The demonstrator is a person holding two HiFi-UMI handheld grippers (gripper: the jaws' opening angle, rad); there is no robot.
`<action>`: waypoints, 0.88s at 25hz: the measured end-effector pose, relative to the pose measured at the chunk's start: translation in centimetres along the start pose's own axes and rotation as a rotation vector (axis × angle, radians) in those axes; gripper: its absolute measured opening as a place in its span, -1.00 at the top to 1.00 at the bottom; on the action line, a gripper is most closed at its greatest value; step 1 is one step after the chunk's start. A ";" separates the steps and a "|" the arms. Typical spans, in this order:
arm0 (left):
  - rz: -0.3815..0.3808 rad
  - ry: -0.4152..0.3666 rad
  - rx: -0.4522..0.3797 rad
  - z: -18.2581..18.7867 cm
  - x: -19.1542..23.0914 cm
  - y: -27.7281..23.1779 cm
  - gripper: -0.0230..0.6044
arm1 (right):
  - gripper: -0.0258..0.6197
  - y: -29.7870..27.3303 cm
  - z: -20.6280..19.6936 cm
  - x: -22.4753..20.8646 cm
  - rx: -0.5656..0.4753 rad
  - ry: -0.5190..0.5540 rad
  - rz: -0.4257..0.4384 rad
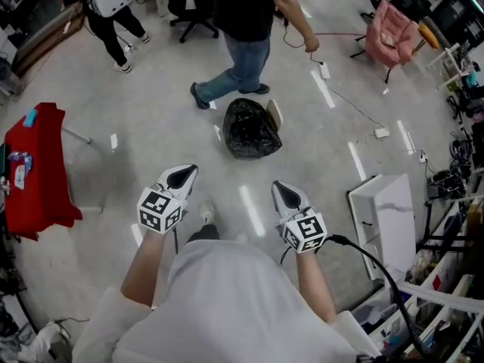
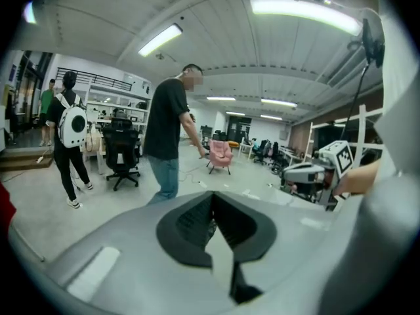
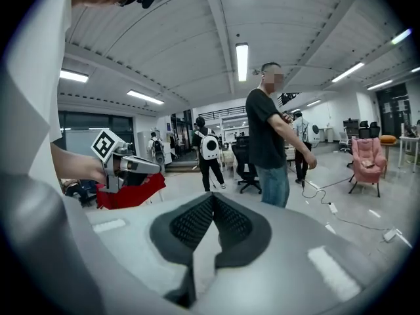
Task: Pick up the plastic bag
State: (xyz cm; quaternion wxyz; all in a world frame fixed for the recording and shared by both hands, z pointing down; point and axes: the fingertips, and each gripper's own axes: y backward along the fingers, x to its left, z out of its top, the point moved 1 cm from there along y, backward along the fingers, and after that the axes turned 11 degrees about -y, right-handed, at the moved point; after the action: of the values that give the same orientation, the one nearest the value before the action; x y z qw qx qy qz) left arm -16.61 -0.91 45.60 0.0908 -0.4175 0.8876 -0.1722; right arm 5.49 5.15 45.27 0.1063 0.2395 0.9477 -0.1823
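A wide grey workshop floor (image 1: 151,157) lies beneath the wearer of the head camera. A red-draped table (image 1: 38,165) stands at the near left and a white panel (image 1: 387,219) leans among racks at the near right. Both are pushed to the sides, which leaves the middle open for walking.

A bystander in a black shirt and jeans (image 1: 246,29) stands at the far side of that open space, just beyond the task's object. A second person with a white backpack (image 1: 110,2) is at the far left, and a pink chair (image 1: 390,33) sits at the far right. A cable and its power strip (image 1: 381,132) trail across the floor to the right, well clear of the direct path.

The black plastic bag (image 1: 252,128) sits slumped on the floor ahead, in the centre, touching neither tool and well apart from both. It does not show in either gripper view.

The left gripper (image 1: 181,175) and the right gripper (image 1: 286,193) are held side by side at waist level and aimed toward the bag. This looks like an approach with no reach begun. Each gripper's own view shows its ribbed pads pressed together with nothing between them. Both will probably have to spread before they can take the bag's crumpled top.
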 end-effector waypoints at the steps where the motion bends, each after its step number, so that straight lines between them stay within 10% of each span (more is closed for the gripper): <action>1: -0.010 -0.006 0.001 0.0 0.8 -0.4 0.91 | 0.92 -0.8 0.1 0.0 -0.001 -0.004 -0.009; 22: -0.179 -0.071 0.029 -0.2 11.5 -6.2 0.91 | 0.92 -9.7 2.2 -1.4 0.014 -0.032 -0.175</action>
State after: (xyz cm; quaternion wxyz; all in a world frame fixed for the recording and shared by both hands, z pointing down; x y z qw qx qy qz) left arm -19.51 -13.41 47.97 0.1126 -0.4995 0.8404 -0.1776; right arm 2.11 -4.26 46.56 0.1036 0.1535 0.9619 -0.2011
